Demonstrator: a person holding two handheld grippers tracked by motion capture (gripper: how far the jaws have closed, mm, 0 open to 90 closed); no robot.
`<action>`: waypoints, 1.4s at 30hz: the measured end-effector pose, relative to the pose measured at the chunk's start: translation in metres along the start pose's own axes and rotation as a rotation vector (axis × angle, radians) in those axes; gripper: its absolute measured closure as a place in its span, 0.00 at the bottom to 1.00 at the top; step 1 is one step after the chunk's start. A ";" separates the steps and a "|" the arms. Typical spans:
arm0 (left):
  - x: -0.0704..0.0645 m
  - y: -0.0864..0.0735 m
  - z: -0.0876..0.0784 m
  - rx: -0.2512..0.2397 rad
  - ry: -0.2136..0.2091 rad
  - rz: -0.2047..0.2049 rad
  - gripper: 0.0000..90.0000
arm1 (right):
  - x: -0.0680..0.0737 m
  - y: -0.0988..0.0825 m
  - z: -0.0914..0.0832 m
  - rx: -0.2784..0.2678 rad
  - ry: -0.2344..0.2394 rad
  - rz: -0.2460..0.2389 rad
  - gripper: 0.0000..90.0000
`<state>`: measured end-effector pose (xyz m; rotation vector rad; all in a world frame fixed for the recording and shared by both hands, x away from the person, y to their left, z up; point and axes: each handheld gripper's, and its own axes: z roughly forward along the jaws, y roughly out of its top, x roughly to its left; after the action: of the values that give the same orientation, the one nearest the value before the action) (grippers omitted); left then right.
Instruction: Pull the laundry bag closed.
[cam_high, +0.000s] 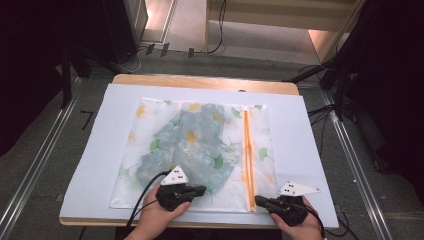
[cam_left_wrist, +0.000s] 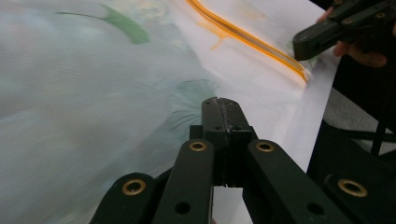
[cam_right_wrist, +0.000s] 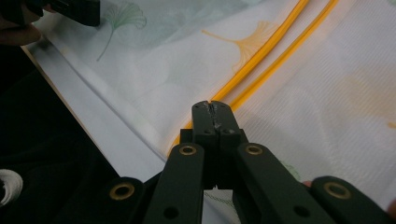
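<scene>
High view: a white mesh laundry bag printed with green and yellow ginkgo leaves lies flat on the white sheet covering the table, a bluish garment showing through it. Over the bag's near edge the left gripper sits with jaws pressed together on nothing. At the near end of the bag's orange zipper, the right gripper has jaws together too; whether they pinch the zipper cannot be told.

mesh bag on table — garment inside it
</scene>
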<state>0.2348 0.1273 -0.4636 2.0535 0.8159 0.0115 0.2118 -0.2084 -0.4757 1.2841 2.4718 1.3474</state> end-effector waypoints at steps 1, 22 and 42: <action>-0.004 0.001 0.006 0.000 -0.011 0.002 1.00 | 0.000 -0.001 0.002 0.007 -0.002 -0.001 1.00; -0.036 0.012 0.066 0.094 -0.056 0.053 1.00 | -0.005 -0.011 -0.011 0.010 0.086 0.013 0.96; -0.031 0.011 0.067 0.092 -0.085 0.017 1.00 | 0.008 -0.014 -0.004 0.045 0.019 -0.166 0.99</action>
<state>0.2369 0.0564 -0.4859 2.1320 0.7584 -0.1043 0.1957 -0.2094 -0.4804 1.0509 2.5699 1.2780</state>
